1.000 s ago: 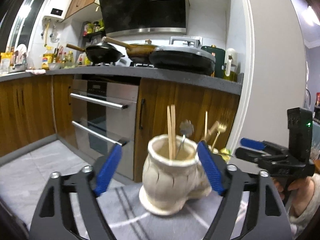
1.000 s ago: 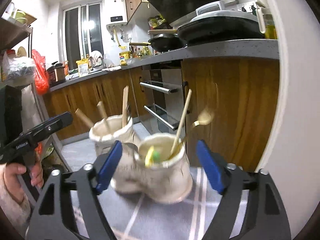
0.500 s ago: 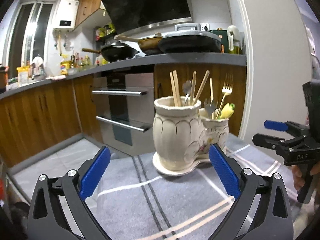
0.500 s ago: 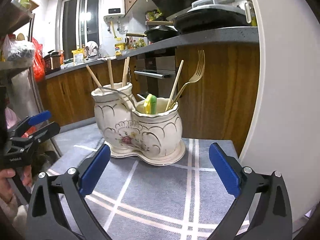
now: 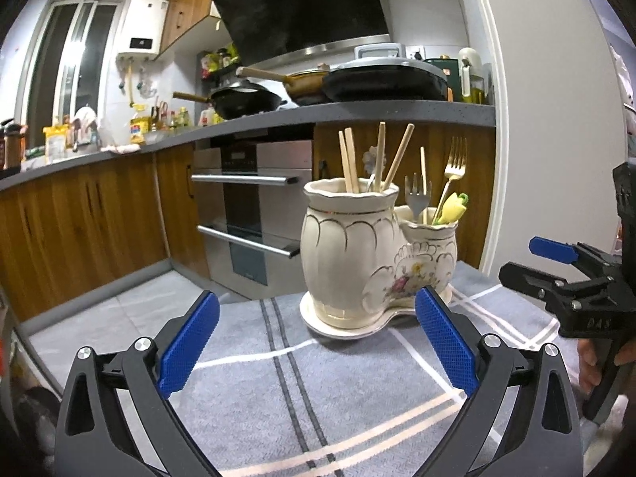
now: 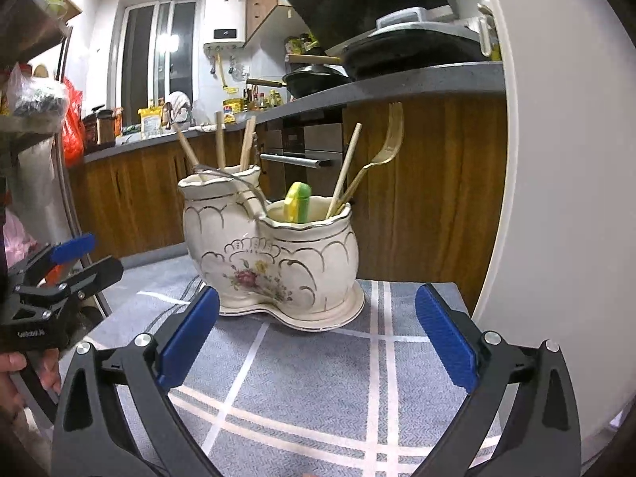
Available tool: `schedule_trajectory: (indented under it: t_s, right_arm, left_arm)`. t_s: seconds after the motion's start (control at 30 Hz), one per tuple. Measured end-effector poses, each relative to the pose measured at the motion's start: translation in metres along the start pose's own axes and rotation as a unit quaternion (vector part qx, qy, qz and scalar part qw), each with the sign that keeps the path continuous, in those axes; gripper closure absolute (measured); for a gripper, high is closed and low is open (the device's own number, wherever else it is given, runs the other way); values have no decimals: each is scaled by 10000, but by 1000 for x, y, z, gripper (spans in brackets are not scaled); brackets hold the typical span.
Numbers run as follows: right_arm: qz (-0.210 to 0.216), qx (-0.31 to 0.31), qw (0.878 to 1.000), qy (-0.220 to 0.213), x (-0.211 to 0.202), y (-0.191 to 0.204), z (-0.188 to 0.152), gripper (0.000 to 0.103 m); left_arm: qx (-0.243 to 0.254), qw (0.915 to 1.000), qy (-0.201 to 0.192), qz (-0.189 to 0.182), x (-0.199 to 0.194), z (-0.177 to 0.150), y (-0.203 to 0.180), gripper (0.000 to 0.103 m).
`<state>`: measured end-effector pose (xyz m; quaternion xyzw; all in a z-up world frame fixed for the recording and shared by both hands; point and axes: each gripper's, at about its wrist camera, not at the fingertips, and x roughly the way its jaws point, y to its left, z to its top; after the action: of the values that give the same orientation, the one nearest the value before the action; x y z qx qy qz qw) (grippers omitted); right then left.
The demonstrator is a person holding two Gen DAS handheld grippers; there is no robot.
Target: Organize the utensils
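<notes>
Only "DAS" reads on the right gripper (image 5: 556, 266); both it and the left gripper (image 5: 318, 342) hold fingers spread, empty.

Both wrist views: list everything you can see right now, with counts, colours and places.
Holder: one, cream, two joined pots, on the cloth.
Chopsticks: about five, tan; four in the tall pot, one in the short.
Forks: two; gold fork in the short pot, silver fork between the pots.
Yellow-green utensil: one, short pot.
Cloth: grey, white stripes.
Pans: three, dark, on the counter.
Left gripper: open, empty.
Right gripper: open, empty.
</notes>
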<state>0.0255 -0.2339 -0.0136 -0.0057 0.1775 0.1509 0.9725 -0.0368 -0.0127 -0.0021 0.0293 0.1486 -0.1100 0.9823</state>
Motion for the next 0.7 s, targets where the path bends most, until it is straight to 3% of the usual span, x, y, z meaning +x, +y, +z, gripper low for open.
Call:
schedule_trajectory:
  t_s: [0.7]
  right_arm:
    - [-138, -15, 9998, -104, -1, -2, -1, 6]
  left_arm:
    - [-3, 10000, -31, 48, -2, -1, 0, 5]
